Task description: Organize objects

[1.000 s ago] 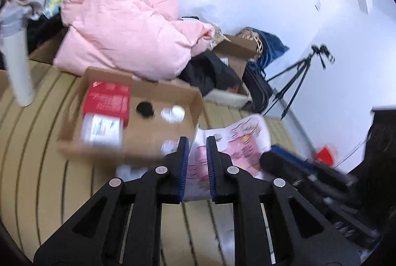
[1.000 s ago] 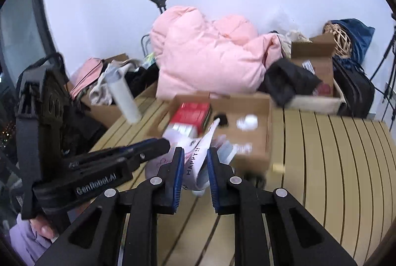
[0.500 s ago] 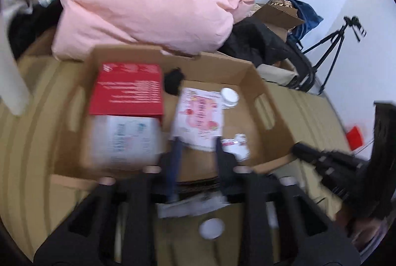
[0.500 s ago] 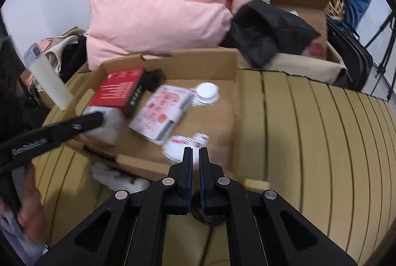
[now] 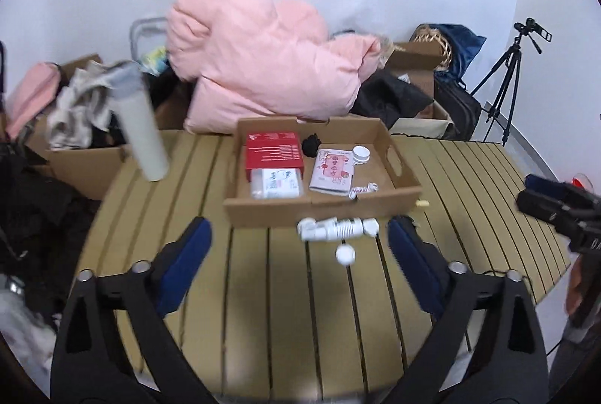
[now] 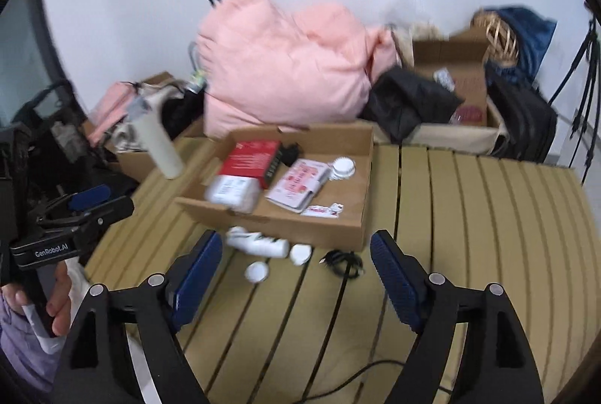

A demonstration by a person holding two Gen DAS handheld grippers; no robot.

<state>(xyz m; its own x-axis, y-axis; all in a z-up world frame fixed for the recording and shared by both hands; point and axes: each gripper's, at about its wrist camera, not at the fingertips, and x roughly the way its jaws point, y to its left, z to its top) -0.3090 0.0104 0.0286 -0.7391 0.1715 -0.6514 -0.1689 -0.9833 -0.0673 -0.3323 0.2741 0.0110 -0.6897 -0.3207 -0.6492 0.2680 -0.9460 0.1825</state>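
A cardboard tray box [image 5: 323,210] on the slatted table holds a red box [image 5: 273,150], a white packet [image 5: 276,183], a pink pouch [image 5: 332,171], a white lid [image 5: 361,154] and a small black item [image 5: 311,144]. In front of it lie a white ribbed tube [image 5: 334,229] and a white cap [image 5: 345,254]. My left gripper [image 5: 298,223] hangs short of the tube, jaws opening wide and holding nothing. My right gripper [image 6: 296,238] is likewise opening and holds nothing, near the tube [image 6: 259,242], the caps [image 6: 256,270] and a black cable [image 6: 340,259].
A pink quilt [image 5: 263,65] is piled behind the box with dark clothes and cartons. A pale cylinder [image 5: 141,126] stands at the table's left edge. A tripod [image 5: 507,88] stands at the far right. The table [image 5: 263,310] has bare slats near me and to the right.
Both grippers were shut on the pink pouch a second ago. It now lies in the box, and both grippers have drawn back from the box with jaws spread wide.
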